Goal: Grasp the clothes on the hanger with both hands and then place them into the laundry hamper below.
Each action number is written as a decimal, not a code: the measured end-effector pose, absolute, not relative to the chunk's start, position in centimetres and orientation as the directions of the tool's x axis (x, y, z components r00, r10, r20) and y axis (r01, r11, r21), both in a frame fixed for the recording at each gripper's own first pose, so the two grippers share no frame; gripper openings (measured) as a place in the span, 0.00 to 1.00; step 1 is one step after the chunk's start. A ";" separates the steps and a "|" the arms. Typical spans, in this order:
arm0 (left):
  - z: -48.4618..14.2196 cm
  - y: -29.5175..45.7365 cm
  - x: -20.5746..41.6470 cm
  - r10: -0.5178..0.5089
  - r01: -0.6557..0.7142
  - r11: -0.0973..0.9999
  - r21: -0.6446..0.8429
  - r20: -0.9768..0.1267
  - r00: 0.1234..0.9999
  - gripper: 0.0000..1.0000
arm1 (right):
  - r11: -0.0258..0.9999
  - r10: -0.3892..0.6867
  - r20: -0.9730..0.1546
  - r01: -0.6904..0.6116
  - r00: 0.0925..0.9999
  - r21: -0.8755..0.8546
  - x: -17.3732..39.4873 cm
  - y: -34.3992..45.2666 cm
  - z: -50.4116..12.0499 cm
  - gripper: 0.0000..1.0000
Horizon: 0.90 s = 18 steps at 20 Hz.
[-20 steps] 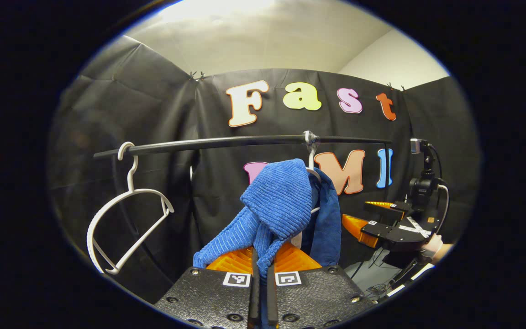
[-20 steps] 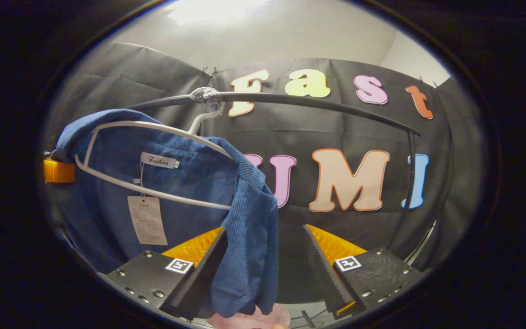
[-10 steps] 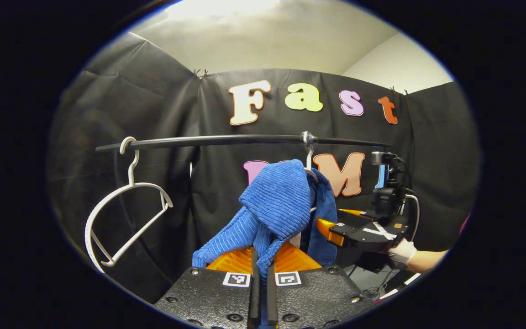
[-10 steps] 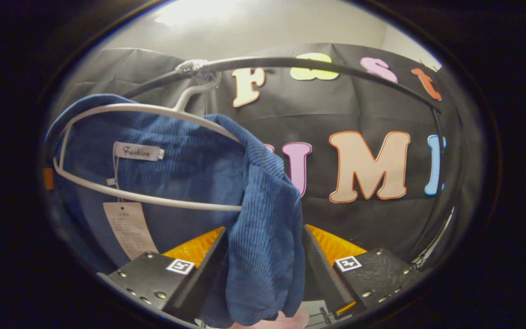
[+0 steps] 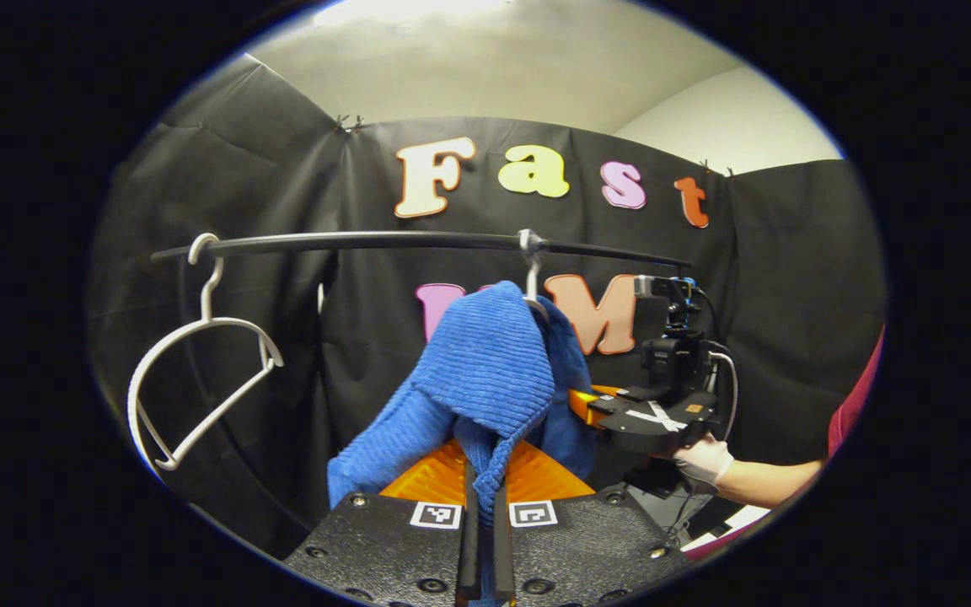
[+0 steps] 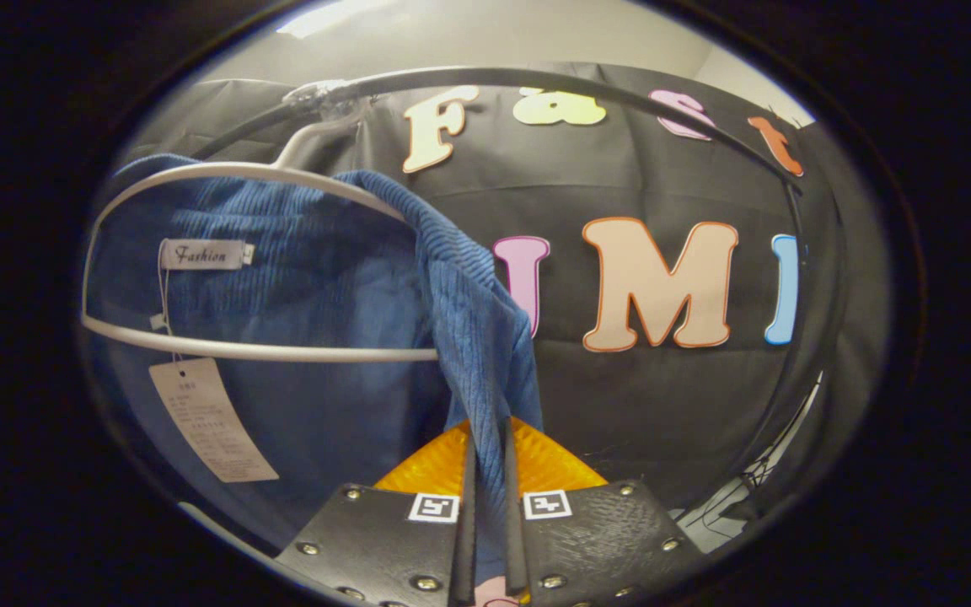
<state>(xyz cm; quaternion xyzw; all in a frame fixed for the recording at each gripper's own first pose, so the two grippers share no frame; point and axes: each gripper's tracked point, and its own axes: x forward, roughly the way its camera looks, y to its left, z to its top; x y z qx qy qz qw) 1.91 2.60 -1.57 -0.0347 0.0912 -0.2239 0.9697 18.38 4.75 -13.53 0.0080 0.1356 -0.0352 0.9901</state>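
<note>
My left gripper at the bottom centre of the left gripper view has its fingers pressed together on a fold of the blue garment, which hangs at mid-frame from a white hanger on the black rail. My right gripper, bottom centre of the right gripper view, is likewise clamped tight on the garment's near edge, with the paper tag dangling at lower left. An empty hanger hangs at the left of the left gripper view.

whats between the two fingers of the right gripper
A fold of the blue ribbed corduroy garment, pinched between the right gripper fingers, seen in the right gripper view.
</note>
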 end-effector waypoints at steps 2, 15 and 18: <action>-1.0 1.6 1.5 -0.469 0.461 0.883 -0.087 -0.156 0.869 0.05 | 0.996 -0.088 -0.233 0.088 0.968 -0.010 18.6 3.7 -11.9 0.10; 3.3 6.9 2.4 -0.358 0.348 0.932 -0.099 -0.125 0.925 0.06 | 0.985 -0.175 -0.164 0.173 0.971 -0.025 21.7 -0.8 -9.1 0.14; 3.2 9.0 3.1 -0.331 0.296 0.924 -0.241 -0.119 0.936 0.06 | 0.985 -0.175 -0.144 0.173 0.974 -0.023 22.6 -0.7 -8.4 0.13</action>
